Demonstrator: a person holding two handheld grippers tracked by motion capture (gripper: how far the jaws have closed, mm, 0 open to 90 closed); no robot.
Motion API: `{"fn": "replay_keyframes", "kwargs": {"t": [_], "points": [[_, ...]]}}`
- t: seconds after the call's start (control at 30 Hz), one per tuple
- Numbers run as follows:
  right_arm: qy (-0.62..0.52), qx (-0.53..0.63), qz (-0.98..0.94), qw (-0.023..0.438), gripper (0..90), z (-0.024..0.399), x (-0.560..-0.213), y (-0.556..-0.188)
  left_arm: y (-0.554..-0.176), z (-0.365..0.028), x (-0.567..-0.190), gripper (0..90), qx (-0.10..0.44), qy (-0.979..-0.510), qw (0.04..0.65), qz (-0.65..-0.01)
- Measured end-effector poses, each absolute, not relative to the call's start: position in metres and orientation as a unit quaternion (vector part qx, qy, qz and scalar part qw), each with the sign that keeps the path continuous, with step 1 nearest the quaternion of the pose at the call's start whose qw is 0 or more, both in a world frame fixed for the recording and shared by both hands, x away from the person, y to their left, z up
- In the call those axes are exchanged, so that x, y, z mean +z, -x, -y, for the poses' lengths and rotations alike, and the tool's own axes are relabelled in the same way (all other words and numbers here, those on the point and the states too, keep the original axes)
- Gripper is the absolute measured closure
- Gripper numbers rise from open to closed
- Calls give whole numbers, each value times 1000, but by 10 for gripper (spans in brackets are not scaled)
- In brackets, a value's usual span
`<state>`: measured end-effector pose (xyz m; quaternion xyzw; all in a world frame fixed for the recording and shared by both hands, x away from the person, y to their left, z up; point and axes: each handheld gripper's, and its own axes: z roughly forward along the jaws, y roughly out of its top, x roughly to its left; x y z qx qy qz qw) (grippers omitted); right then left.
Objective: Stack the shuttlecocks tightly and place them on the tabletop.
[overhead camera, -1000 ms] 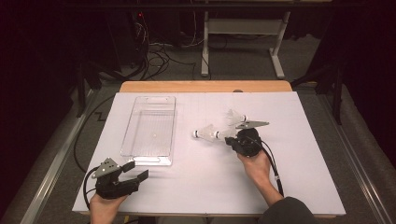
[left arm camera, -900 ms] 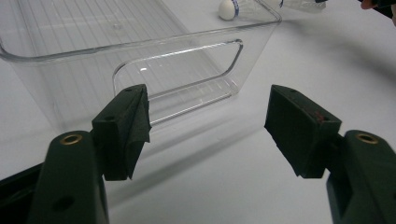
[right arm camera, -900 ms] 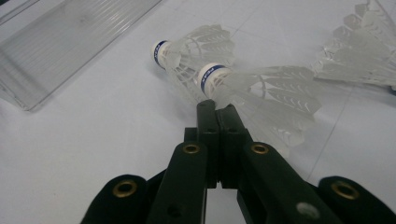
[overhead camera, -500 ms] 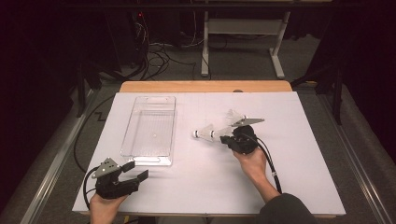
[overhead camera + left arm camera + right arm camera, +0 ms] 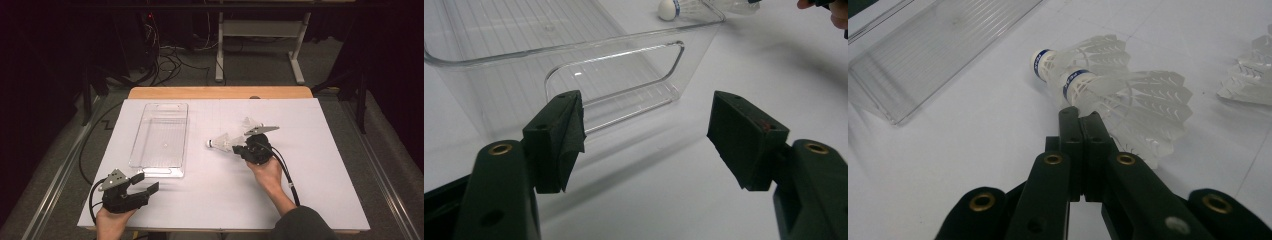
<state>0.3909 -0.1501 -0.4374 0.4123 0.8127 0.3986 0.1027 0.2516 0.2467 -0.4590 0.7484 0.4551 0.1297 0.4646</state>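
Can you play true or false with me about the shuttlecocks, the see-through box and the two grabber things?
1. The clear box has a shuttlecock inside. False: nothing lies in it.
2. The right gripper has its fingers pressed together. True, though I cannot tell whether they pinch the feathers.
3. The left gripper is shut. False: its fingers stand wide apart, with nothing between them.
4. Two shuttlecocks lie side by side just ahead of the right gripper. True.
5. A third shuttlecock lies on the table beyond the right gripper. True.
6. The left gripper touches the box. False: it sits apart from it.
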Motion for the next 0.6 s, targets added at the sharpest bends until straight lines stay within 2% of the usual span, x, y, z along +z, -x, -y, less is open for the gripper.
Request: {"fn": "replay_keyframes", "kwargs": {"t": [0.6], "points": [[-404,404,-816,93,900,144,-439,-394,-252,-247,-459,316,129,-750,464,-454]]}}
